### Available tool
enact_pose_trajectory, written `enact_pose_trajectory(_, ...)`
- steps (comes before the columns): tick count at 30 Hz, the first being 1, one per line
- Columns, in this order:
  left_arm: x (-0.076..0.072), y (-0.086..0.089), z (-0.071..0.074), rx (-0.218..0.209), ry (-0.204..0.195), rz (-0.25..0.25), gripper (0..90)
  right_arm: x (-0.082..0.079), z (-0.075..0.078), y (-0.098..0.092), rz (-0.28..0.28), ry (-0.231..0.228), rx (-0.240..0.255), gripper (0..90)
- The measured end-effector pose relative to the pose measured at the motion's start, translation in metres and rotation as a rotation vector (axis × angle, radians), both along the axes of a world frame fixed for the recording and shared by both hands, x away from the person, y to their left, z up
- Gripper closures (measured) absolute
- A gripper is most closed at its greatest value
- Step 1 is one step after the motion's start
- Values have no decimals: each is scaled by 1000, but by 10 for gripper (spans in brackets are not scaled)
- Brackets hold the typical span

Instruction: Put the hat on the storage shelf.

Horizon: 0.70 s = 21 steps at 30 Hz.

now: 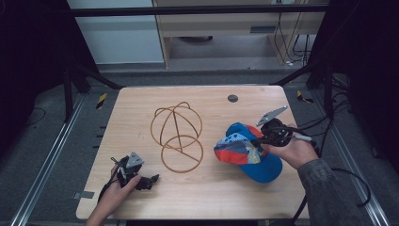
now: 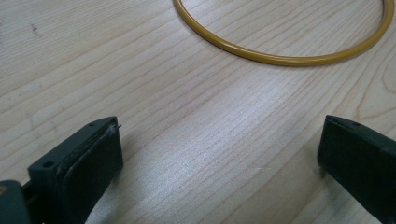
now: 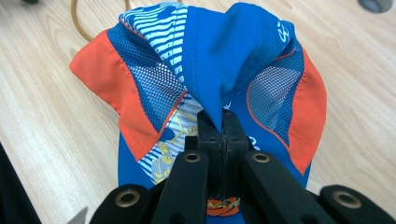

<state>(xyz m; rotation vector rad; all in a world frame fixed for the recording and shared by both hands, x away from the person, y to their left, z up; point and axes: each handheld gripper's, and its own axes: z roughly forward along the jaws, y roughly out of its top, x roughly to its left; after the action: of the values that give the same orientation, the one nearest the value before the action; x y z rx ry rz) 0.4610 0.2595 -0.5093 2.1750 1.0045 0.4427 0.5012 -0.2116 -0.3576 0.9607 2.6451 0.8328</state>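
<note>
Fingers (image 3: 212, 128) of the right gripper (image 1: 258, 139) clenched on a fold of the cap (image 1: 248, 151) near the table's (image 1: 141, 101) right edge; left gripper (image 1: 151, 181) released near the front-left corner. Best lift slowly, grip firm; carry it over the wire stand (image 1: 177, 136) mid-table.

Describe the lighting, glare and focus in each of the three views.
High view: dim, dark edges, slightly soft; pale wooden table evenly lit. Left gripper view: soft sheen on the wood between open jaws, thin yellow wire ring fairly sharp. Right gripper view: blue-and-orange mesh cap bright and crisp, near jaws slightly blurred.
</note>
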Motion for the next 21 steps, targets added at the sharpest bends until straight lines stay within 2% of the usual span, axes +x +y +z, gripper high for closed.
enact_pose_trajectory(8, 0, 0, 0, 1, 1, 0, 0, -1, 16, -4, -8, -44, 23, 899)
enact_pose_trajectory(15, 0, 0, 0, 1, 1, -1, 0, -2, 33, -9, -11, -90, 64, 898)
enact_pose_trajectory(21, 0, 0, 0, 2, 1, -1, 0, -2, 45, -10, -13, -113, 72, 899)
